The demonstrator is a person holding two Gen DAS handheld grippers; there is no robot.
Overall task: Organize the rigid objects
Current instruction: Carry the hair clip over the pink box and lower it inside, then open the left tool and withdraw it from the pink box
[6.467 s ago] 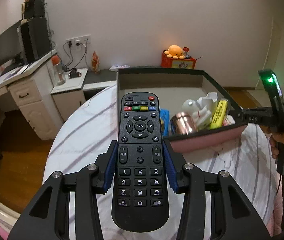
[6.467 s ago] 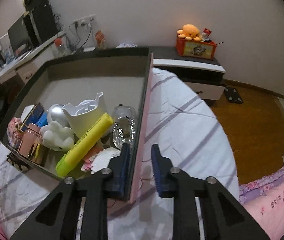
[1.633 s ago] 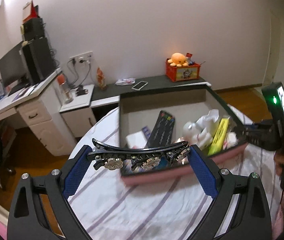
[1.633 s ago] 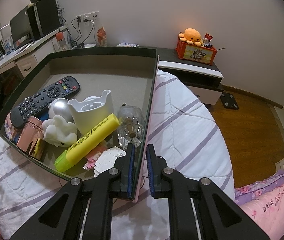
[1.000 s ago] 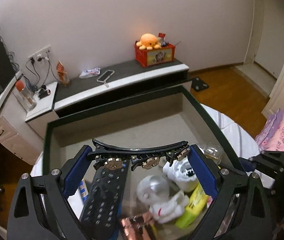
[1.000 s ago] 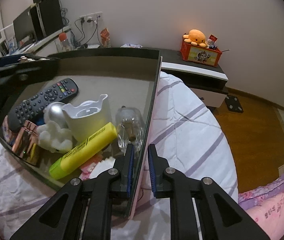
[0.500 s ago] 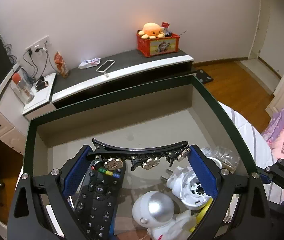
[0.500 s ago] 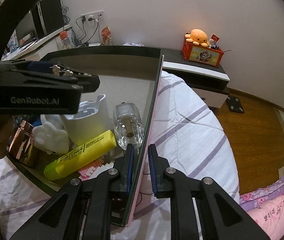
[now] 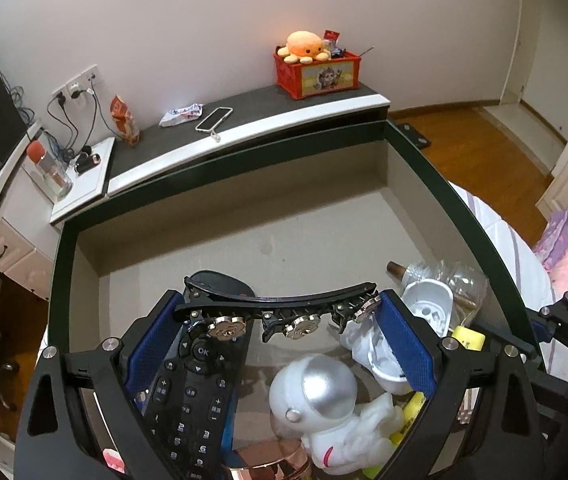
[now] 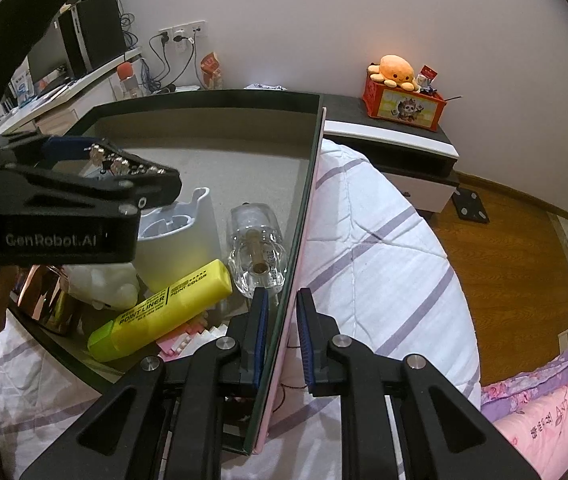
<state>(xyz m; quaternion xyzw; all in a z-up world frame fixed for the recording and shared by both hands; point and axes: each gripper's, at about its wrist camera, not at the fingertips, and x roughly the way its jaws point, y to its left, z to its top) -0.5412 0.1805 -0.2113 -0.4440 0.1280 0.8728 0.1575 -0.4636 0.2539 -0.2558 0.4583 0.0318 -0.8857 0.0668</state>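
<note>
A black hair clip with metal flower studs spans the blue pads of my left gripper, which is shut on it end to end. It hangs over the inside of the dark-rimmed box, above the black remote control and the silver-helmeted astronaut figure. In the right wrist view the left gripper and the clip reach in from the left. My right gripper is shut on the box wall. A yellow highlighter and a glass bottle lie beside it.
The box also holds a white holder and a rose-gold cup; its far half is bare floor. It sits on a striped bedsheet. Beyond are a low cabinet with a phone and an orange plush.
The left gripper, which held the remote, now carries the hair clip; it came over the box and sank a little. The remote lies in the box. The right gripper stayed clamped.
</note>
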